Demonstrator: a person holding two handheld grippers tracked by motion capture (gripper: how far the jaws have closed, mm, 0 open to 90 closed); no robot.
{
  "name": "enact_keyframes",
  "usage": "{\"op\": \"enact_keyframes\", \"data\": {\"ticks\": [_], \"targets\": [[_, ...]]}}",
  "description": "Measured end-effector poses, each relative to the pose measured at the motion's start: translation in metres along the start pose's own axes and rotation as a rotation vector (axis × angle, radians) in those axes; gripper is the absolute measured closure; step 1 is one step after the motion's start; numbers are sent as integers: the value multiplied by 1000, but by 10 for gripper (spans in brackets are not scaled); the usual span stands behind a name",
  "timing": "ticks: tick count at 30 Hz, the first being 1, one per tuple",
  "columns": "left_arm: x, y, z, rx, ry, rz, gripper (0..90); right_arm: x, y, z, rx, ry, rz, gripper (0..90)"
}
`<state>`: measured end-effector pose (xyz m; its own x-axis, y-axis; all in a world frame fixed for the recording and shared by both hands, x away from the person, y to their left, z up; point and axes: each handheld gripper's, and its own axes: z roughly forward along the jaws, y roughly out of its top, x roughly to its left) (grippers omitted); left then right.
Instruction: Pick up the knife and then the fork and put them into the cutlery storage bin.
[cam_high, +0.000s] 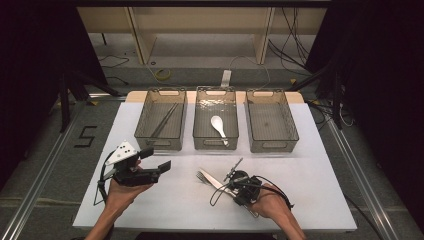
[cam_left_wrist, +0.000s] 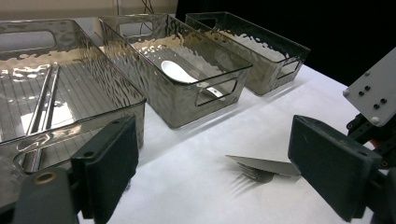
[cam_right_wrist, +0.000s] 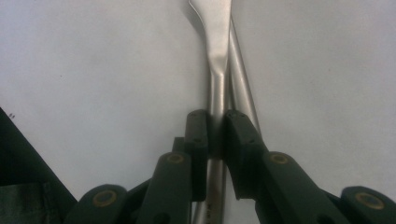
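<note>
Grasping the knife (cam_right_wrist: 218, 70) handle, the right gripper (cam_right_wrist: 215, 135) should lift straight, leaving the fork (cam_high: 202, 177) beside it; the left gripper (cam_left_wrist: 212, 163) fingers stand released.

The high view looks forward and down from above the counter's (cam_high: 310, 165) near side. The left gripper view sits low, facing the far bins (cam_left_wrist: 187, 84); it shares the knife (cam_left_wrist: 264, 164) with the close-up, downward-looking right gripper view.

White table (cam_high: 310, 200) w/ 3 clear bins (cam_high: 216, 125) side by side along far edge; knife (cam_high: 212, 179) & fork (cam_high: 202, 177) lying crossed near front-centre.
</note>
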<state>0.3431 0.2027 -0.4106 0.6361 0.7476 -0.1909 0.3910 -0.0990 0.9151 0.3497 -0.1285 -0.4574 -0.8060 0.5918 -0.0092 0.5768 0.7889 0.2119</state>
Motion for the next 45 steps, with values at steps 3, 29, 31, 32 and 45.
{"op": "enact_keyframes", "data": {"ticks": [3, 29, 31, 32, 45], "targets": [[0, 0, 0, -1, 0, -1, 157, -1, -1, -1, 4, 12, -4, 802], [0, 0, 0, 0, 2, 1, 157, -34, -16, -34, -173, 56, 74, 803], [0, 0, 0, -2, 1, 1, 157, -38, -17, -36, -184, 60, 86, 803], [0, 0, 0, -2, 1, 0, 157, -40, -18, -37, -187, 58, 79, 803], [0, 0, 0, -1, 2, 2, 157, -69, -20, -56, -281, 54, 143, 803]]}}
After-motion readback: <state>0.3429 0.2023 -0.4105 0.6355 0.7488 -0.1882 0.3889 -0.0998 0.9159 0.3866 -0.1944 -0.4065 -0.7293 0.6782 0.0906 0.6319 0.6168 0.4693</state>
